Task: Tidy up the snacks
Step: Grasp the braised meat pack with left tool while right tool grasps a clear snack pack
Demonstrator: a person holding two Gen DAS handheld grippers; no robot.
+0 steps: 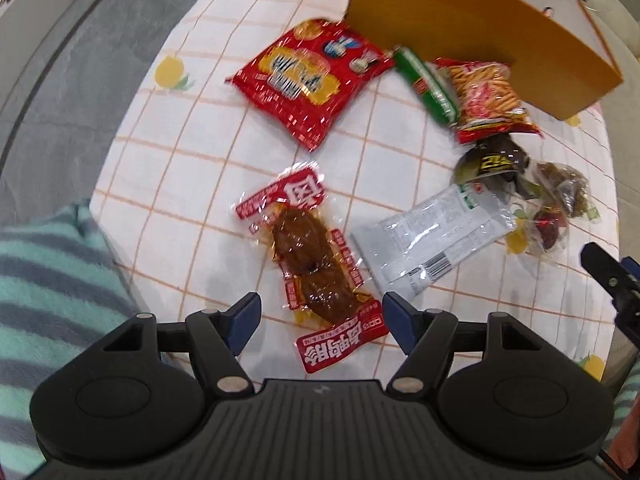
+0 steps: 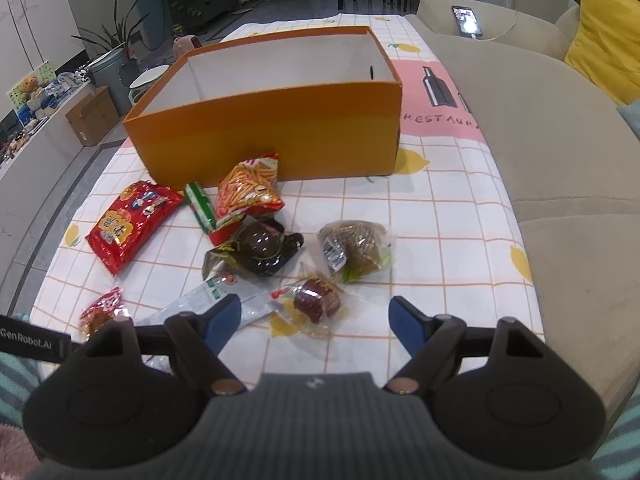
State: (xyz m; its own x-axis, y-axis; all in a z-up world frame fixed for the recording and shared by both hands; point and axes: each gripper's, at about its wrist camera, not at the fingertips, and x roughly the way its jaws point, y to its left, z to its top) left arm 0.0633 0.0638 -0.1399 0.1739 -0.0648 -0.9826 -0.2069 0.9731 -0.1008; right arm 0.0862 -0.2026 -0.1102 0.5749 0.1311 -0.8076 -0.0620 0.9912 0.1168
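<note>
Several snack packs lie on a checked tablecloth in front of an open, empty orange box, which also shows in the left wrist view. My left gripper is open, its jaws on either side of a clear pack of brown meat with red labels. My right gripper is open just above a small clear pack with a dark red snack. Nearby lie a big red bag, a green stick pack, an orange crisp bag, a dark pack and a white pack.
A beige sofa runs along the table's right side with a phone and a yellow cushion on it. The table's left edge drops to a grey floor. A brownish clear pack lies to the right of the pile.
</note>
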